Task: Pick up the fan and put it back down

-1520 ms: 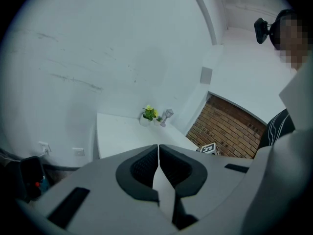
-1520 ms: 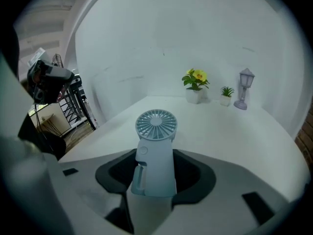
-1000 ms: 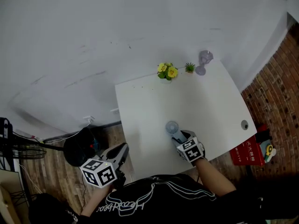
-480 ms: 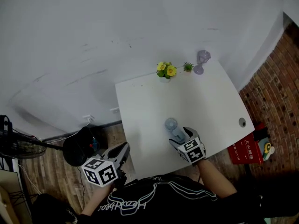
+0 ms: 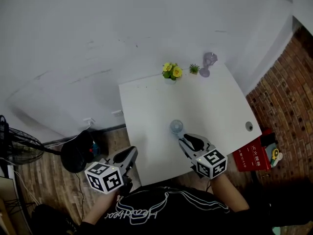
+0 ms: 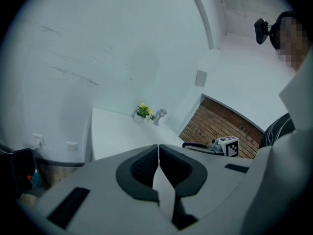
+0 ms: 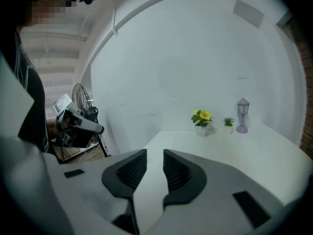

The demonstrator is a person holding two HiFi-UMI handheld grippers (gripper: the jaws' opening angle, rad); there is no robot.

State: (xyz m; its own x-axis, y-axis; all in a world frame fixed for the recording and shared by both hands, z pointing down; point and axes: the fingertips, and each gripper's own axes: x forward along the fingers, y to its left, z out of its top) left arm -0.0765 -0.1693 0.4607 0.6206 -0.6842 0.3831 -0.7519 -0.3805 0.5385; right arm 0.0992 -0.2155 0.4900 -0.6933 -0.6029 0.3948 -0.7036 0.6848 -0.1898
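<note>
A small pale blue fan (image 5: 176, 127) rests on the white table (image 5: 215, 106) near its front edge; only its round head shows clearly. My right gripper (image 5: 187, 140) hovers just behind it, raised off the table and apart from the fan. Its jaws are closing with a gap still between them and nothing in it, as the right gripper view (image 7: 154, 155) shows; the fan is not in that view. My left gripper (image 5: 131, 153) hangs off the table's left front corner, its pads (image 6: 146, 168) pressed together on nothing.
A yellow flower pot (image 5: 170, 71), a tiny green plant (image 5: 194, 69) and a small lantern (image 5: 208, 62) stand along the table's far edge. A cable hole (image 5: 249, 126) sits at the right. A floor fan (image 5: 19, 148) and a red box (image 5: 252, 155) are on the floor.
My right gripper has let go of the fan's handle, risen and drawn back toward me. The fan stays on the table. The left gripper has barely moved.
</note>
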